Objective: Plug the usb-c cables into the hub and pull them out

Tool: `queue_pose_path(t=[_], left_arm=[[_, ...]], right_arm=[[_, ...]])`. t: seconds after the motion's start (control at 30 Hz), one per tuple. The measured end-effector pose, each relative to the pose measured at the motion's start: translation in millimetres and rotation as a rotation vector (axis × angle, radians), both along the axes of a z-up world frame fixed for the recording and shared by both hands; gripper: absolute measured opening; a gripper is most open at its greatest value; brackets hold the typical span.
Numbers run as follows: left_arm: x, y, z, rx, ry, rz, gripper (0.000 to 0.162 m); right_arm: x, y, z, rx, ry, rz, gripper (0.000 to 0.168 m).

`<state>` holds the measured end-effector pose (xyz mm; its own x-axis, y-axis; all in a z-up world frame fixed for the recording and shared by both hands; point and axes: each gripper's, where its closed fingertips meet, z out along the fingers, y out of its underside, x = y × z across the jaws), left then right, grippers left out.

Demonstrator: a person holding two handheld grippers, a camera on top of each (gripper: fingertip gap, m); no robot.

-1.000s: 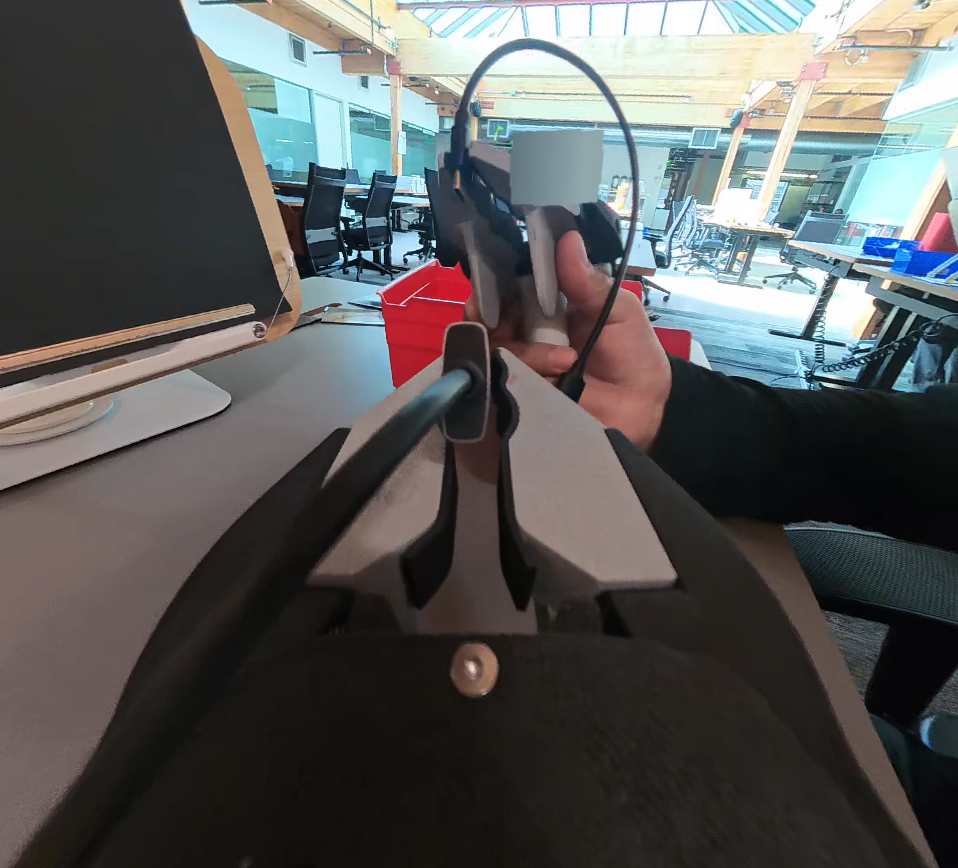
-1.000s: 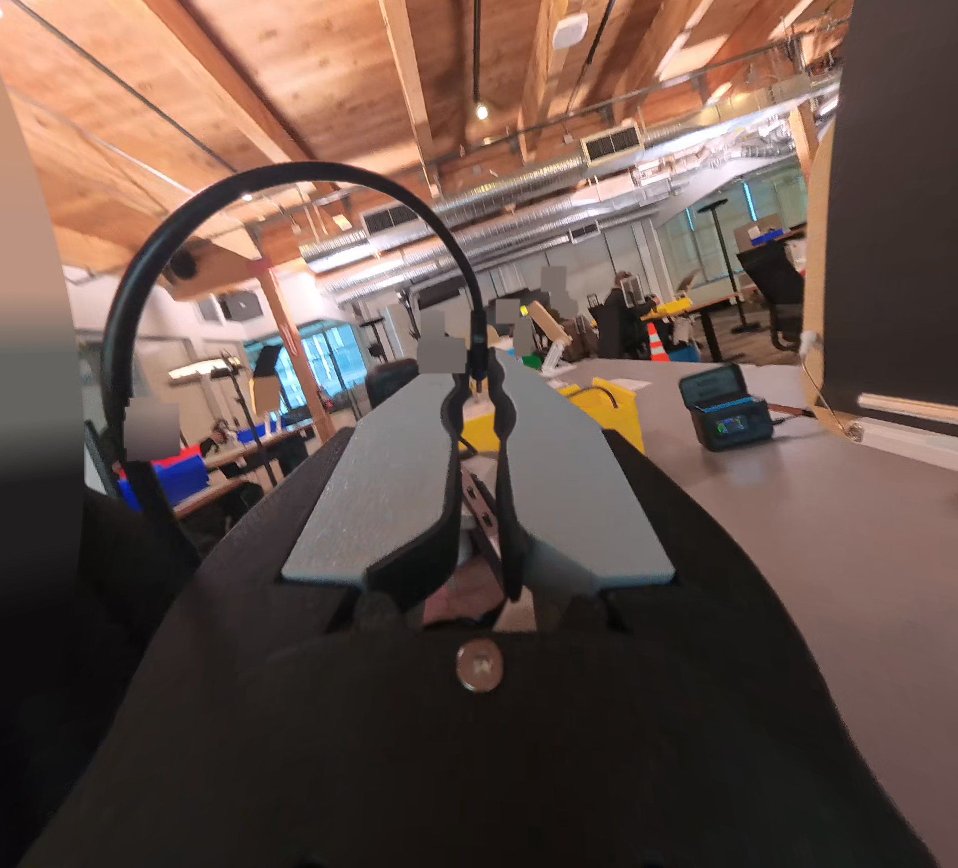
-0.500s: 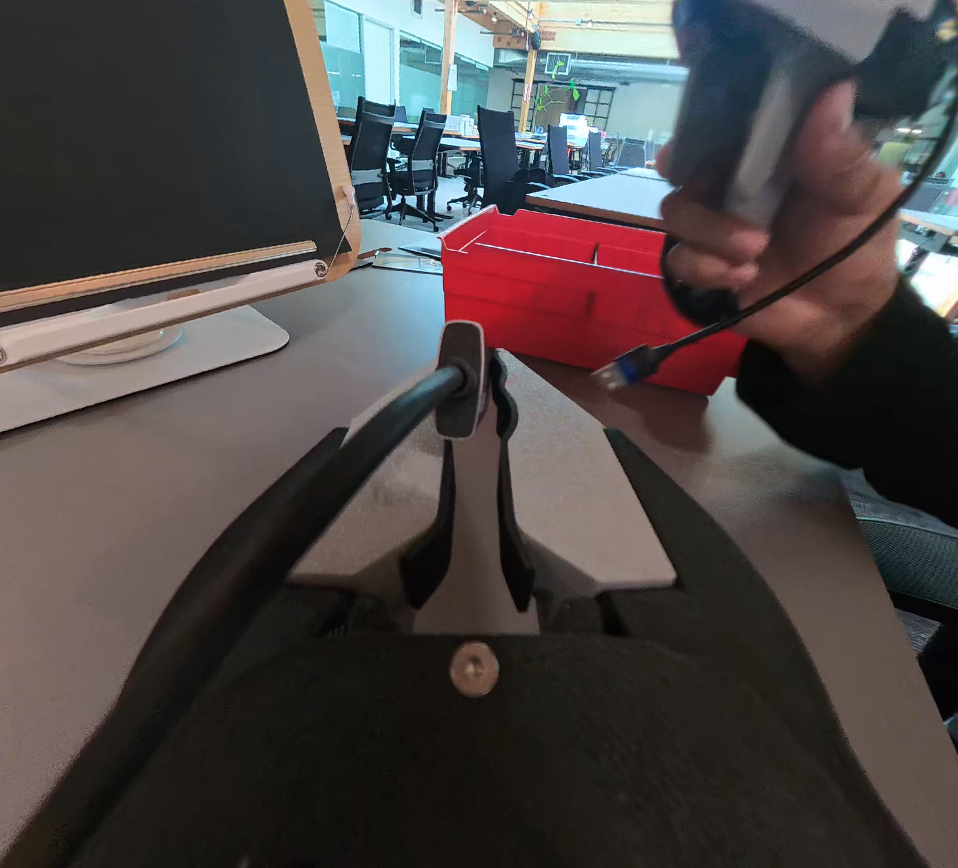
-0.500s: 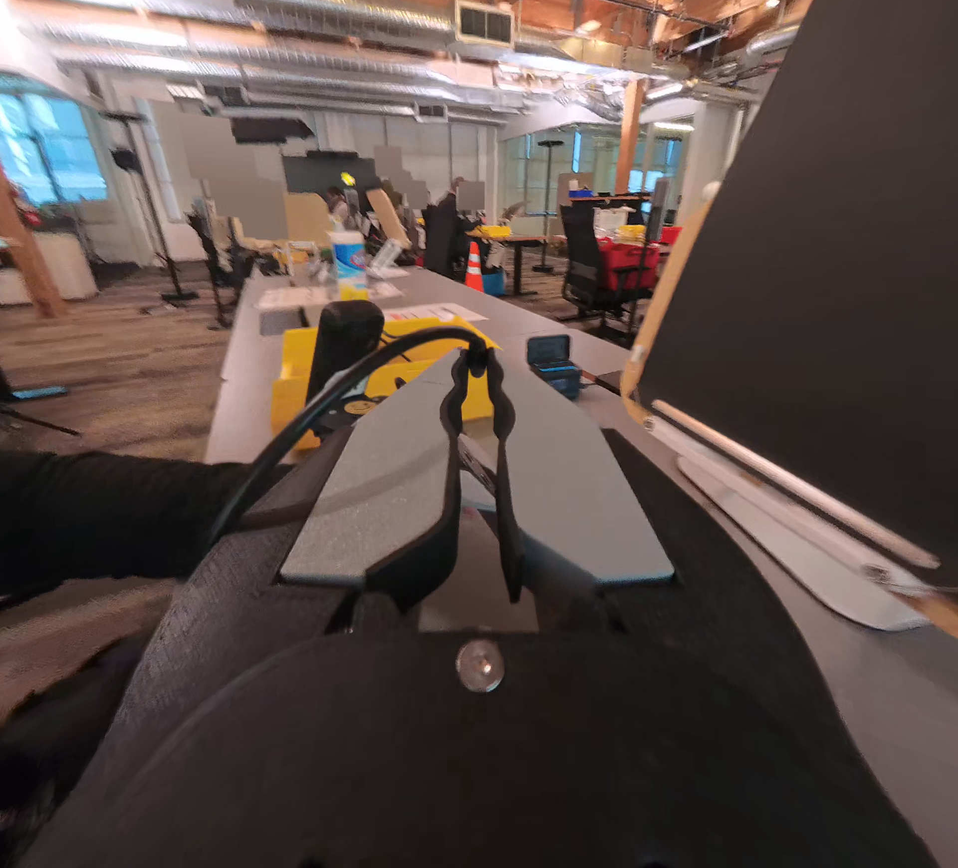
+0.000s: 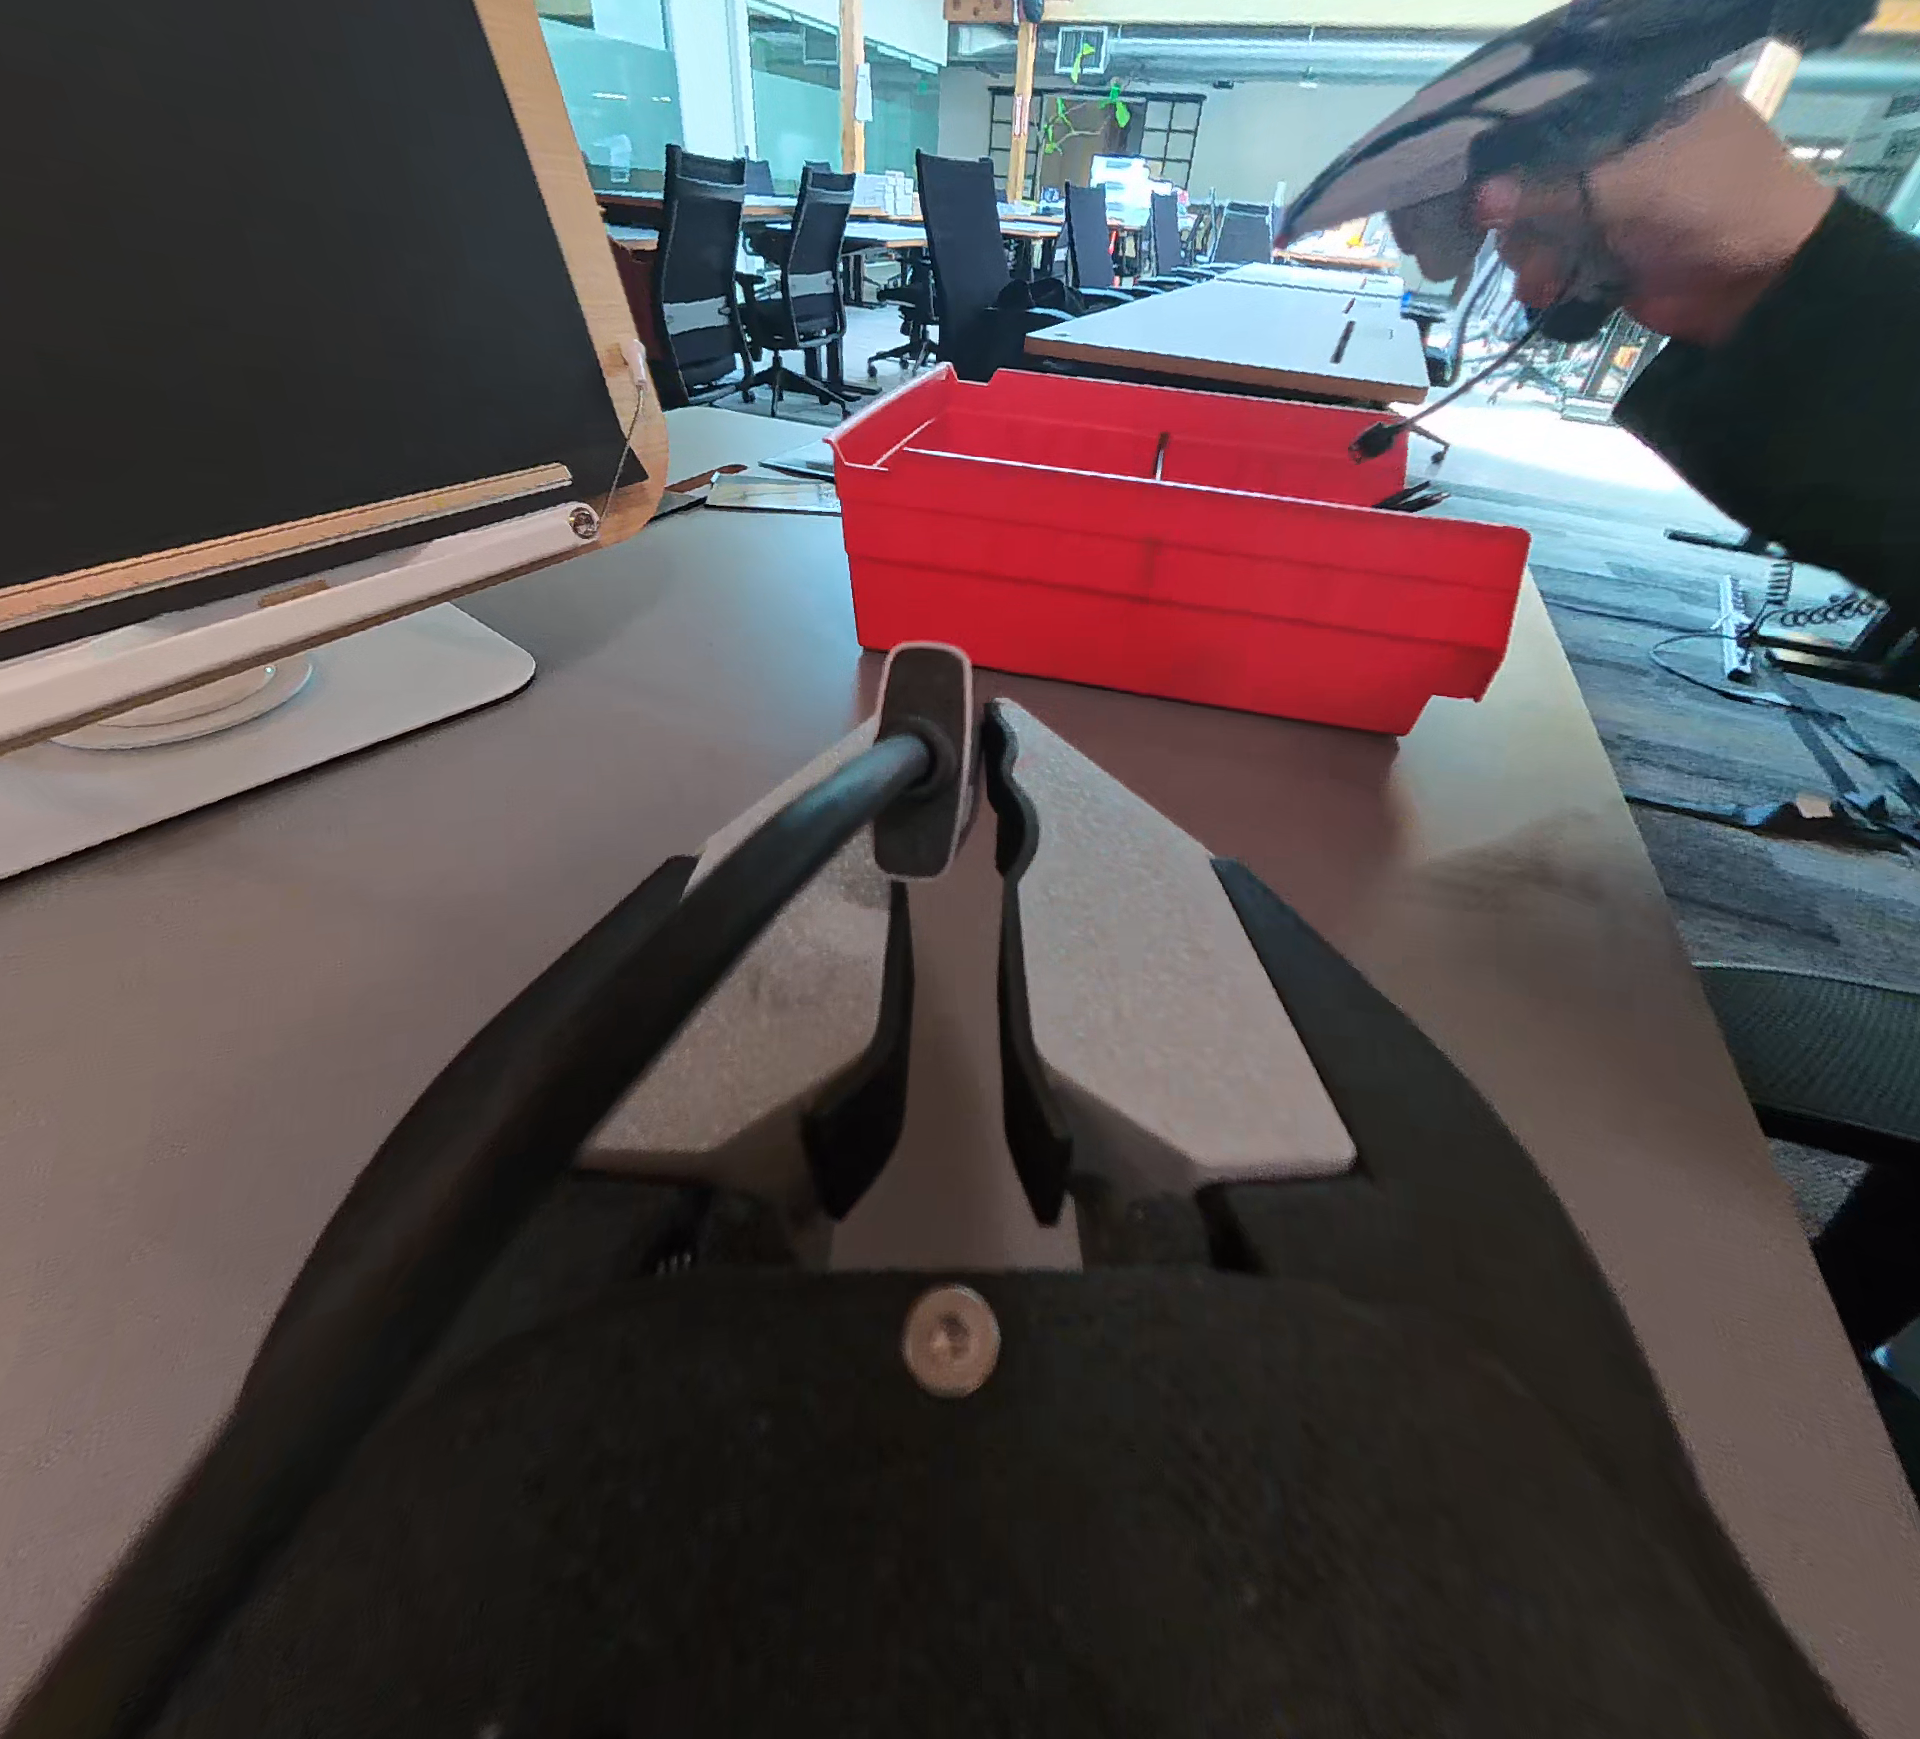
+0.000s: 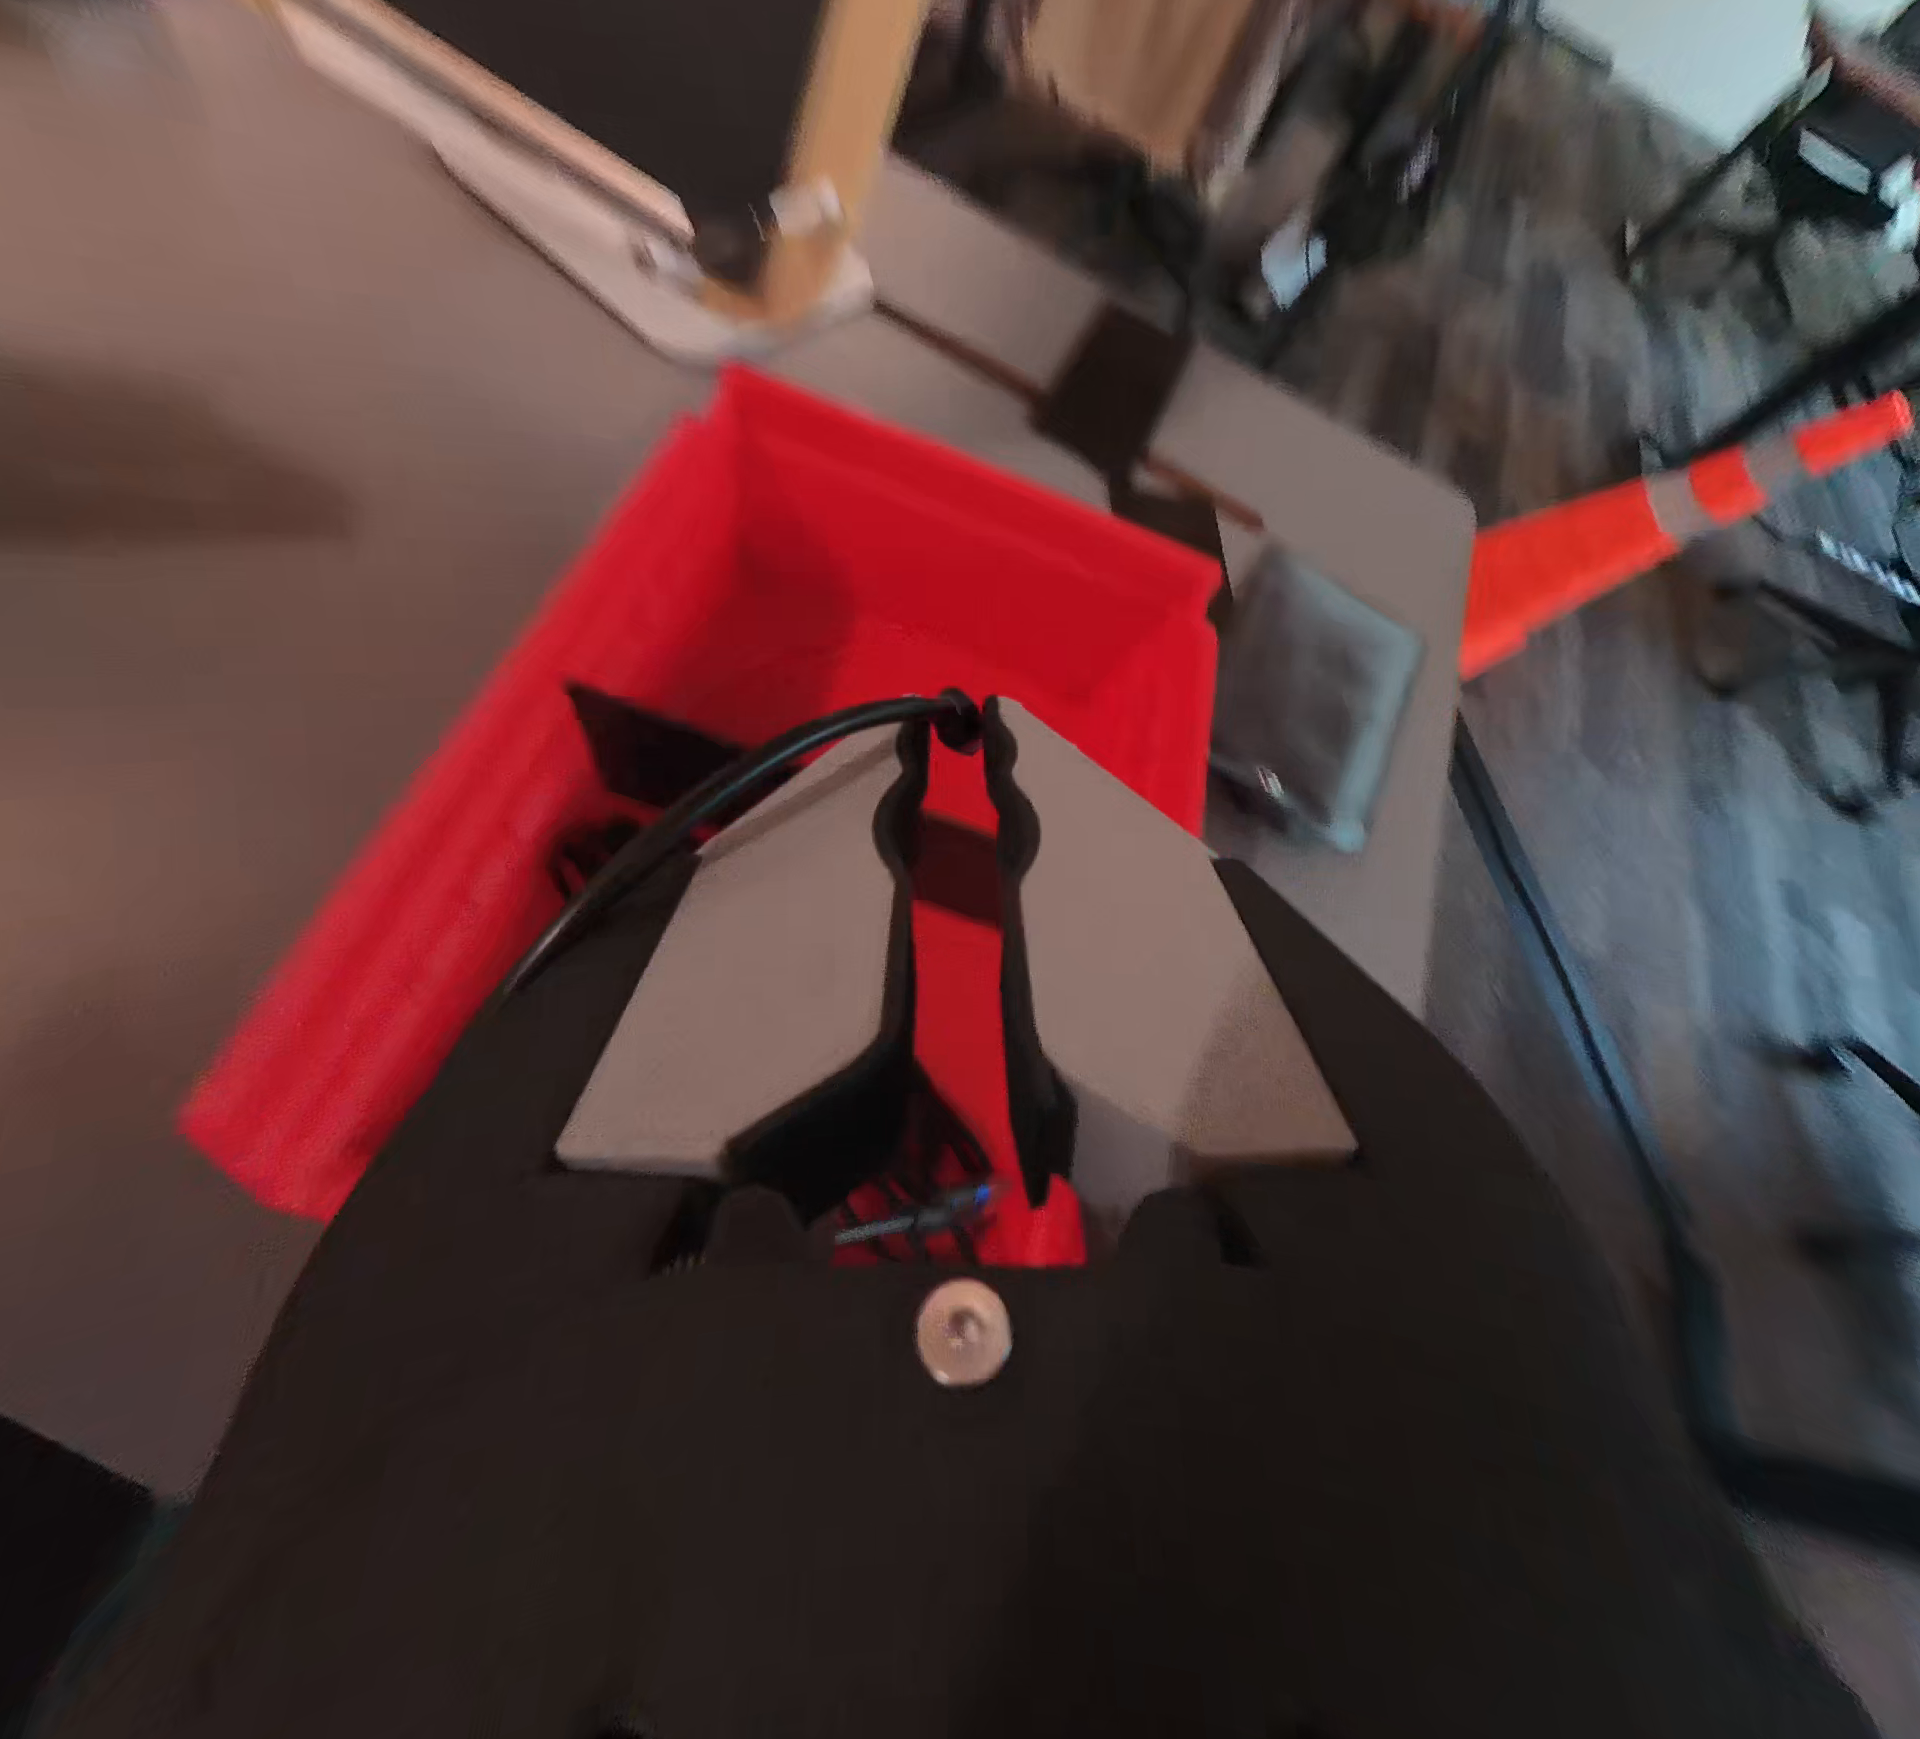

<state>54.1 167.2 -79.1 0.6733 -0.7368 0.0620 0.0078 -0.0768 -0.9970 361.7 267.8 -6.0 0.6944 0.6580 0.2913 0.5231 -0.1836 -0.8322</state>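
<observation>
My left gripper (image 5: 961,754) is shut on a grey hub (image 5: 920,770), seen end-on at the fingertips just above the grey table. The hub's thick black cable (image 5: 727,879) runs back to the lower left. My right gripper (image 6: 956,723) points down over a red bin (image 6: 416,962) and is shut on a thin black cable (image 6: 727,775) that arcs off to the left. In the left wrist view the right gripper (image 5: 1309,214) is blurred at the upper right in a person's hand. The thin cable's plug (image 5: 1374,440) hangs over the bin's far edge (image 5: 1174,609).
A black screen (image 5: 260,183) on a white stand with a wooden back stands at the left. A dark grey pouch (image 6: 1320,702) lies beside the bin. Black cables lie inside the bin (image 6: 914,1211). An orange cone (image 6: 1621,536) stands on the floor past the table's right edge. My right fingertips sit around 35 cm from my left ones.
My right gripper has swung from in front of the left gripper up and to the right, then tipped down over the red bin, still holding the thin cable. The left gripper has tilted down a little.
</observation>
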Motion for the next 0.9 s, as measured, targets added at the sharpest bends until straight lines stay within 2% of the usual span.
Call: queue_pose_path(t=[0.2,0.37,0.47,0.57,0.63,0.73,0.8,0.9], left_arm=[[1.2,1.5,-7.6,-0.006,0.043,0.002,0.008],[5.6,-0.1,-10.1,-0.012,0.056,-0.016,0.008],[8.0,-1.2,-12.7,-0.009,0.079,-0.023,0.008],[10.8,-2.7,-15.8,-0.006,0.104,-0.033,0.008],[16.0,-6.1,-17.2,-0.005,0.116,-0.061,0.008],[31.0,-18.9,-19.6,0.000,0.137,-0.157,0.005],[43.1,-31.8,-23.4,-0.005,0.159,-0.246,0.005],[56.8,-49.5,-32.6,-0.008,0.218,-0.354,0.008]], right_arm=[[54.9,9.7,-52.7,-0.108,-0.480,-0.156,0.026],[83.4,8.0,-66.8,-0.171,-0.729,-0.214,0.036],[101.8,11.2,-46.7,-0.153,-0.736,-0.353,0.032],[87.4,6.4,-20.3,-0.127,-0.543,-0.393,0.031],[38.5,-7.3,-6.2,-0.098,-0.367,-0.261,0.032],[-74.5,-59.3,0.1,-0.092,-0.172,0.145,0.028],[-143.7,-105.1,-6.5,-0.163,-0.073,0.410,0.027],[-219.4,-153.3,-26.8,-0.243,-0.021,0.674,0.028]])
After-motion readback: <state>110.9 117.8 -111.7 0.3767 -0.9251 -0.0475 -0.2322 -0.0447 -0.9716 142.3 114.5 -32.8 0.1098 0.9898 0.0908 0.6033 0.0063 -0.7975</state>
